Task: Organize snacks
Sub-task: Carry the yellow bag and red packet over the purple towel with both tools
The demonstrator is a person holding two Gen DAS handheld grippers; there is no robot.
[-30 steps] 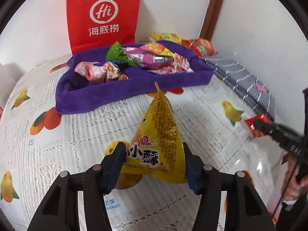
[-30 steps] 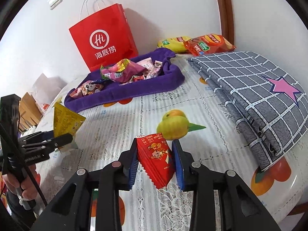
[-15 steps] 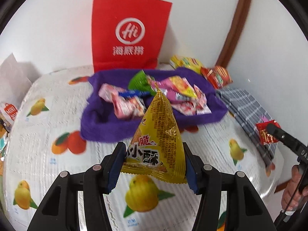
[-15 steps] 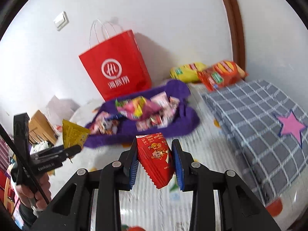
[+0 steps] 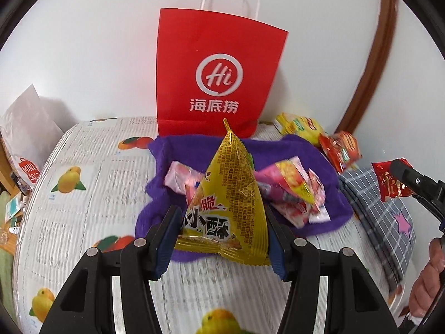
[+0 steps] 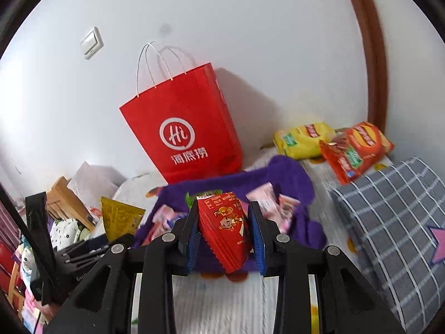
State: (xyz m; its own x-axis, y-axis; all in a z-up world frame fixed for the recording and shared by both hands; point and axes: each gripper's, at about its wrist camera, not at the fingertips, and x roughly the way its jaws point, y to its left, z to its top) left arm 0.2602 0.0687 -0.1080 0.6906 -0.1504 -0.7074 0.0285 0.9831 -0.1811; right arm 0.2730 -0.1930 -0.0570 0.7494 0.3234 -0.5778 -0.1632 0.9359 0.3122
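Observation:
My left gripper (image 5: 222,239) is shut on a yellow triangular snack packet (image 5: 226,203) and holds it high above the table, in front of the purple towel tray (image 5: 172,150). My right gripper (image 6: 224,239) is shut on a red snack packet (image 6: 224,233), also raised, facing the same purple tray (image 6: 289,175). The tray holds several pink and multicoloured snack packets (image 5: 289,183). The right gripper with its red packet (image 5: 389,183) shows at the right edge of the left wrist view. The left gripper's yellow packet (image 6: 119,220) shows at the left of the right wrist view.
A red paper bag (image 5: 219,75) stands behind the tray against the wall. Yellow and red chip bags (image 6: 333,144) lie at the back right corner. A folded grey checked cloth (image 6: 389,211) lies on the right. The table has a fruit-print lace cover (image 5: 83,183).
Both grippers have risen well above the table with their packets and moved toward the purple tray. The red bag and wall now fill more of both views.

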